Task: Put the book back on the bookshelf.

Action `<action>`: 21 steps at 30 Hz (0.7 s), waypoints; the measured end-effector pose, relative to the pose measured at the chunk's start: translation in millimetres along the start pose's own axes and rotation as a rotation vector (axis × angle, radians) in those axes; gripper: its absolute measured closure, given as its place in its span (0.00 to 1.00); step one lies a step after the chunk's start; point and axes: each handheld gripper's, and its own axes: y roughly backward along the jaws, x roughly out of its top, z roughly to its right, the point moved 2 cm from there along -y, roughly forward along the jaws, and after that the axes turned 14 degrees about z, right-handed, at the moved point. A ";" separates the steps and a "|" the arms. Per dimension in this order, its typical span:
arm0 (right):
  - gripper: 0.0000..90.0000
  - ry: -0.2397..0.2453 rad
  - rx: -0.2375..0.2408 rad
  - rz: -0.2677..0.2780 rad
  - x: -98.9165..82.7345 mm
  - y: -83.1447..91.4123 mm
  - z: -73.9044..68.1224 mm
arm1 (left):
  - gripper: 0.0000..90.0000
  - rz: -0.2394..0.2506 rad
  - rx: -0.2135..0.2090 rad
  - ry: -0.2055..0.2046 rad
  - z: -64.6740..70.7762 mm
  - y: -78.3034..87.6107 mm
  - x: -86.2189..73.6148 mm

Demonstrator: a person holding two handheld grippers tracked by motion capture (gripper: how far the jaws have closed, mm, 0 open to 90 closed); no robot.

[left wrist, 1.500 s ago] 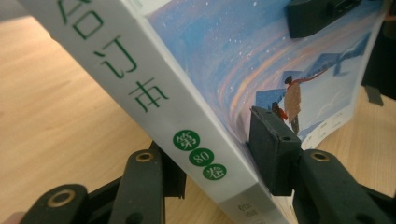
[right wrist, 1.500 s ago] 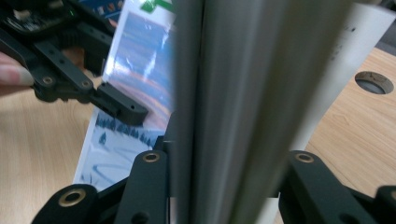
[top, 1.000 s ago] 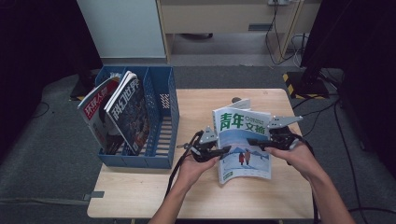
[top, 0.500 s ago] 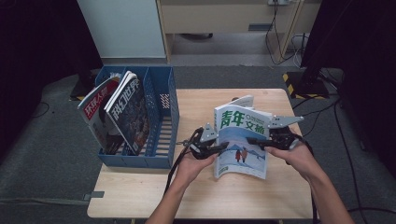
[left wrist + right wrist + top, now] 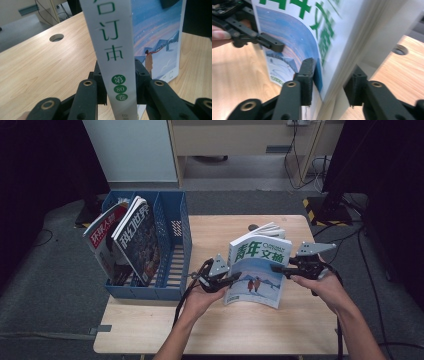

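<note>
From the high view I see the magazine (image 5: 258,270) held upright over the desk (image 5: 150,330), right of the blue rack (image 5: 172,245), with my left hand-held gripper (image 5: 231,280) at its spine edge and my right hand-held gripper (image 5: 276,268) at its open edge; the contact points are too small to judge here. In the left gripper view, the jaws have just been closing and both pads press on the white spine (image 5: 113,57); the spine's top is cut off. In the right gripper view, the jaws have also been closing on the page edge (image 5: 342,65), but the picture is blurred and I can't tell whether both pads touch.
</note>
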 end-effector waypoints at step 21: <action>0.93 0.036 0.073 0.020 2.2 -6.7 -12.3 | 0.77 0.034 -0.034 0.013 2.6 11.3 -4.5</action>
